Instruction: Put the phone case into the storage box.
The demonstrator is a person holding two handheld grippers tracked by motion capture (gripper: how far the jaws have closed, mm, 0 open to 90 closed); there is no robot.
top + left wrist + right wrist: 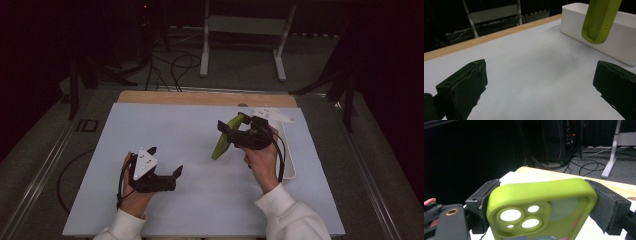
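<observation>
High view first: we are holding a claw in each hand over the pale tabletop (200, 200). Our right claw (231, 131) is gripping a lime-green phone case (223, 140), its two black jaws pressing on the case's opposite long edges. We are holding the case tilted and off the tabletop, its lower end hanging near the surface, just beside the white bin (289, 165) that is sitting along the right edge of the tabletop. Looking along the right claw (541, 202) in the right gripper view, we are seeing the phone case (544, 195) wedged between the jaws, with its camera cut-outs facing the lens.

Our left claw (165, 161) is resting low at the near left of the tabletop, well apart from the case, with its jaws standing wide and nothing between them. From the left gripper view, the left claw (540, 80) is framing bare tabletop (529, 75), with the green phone case (600, 20) hanging in front of the white bin (621, 42) farther off.
</observation>
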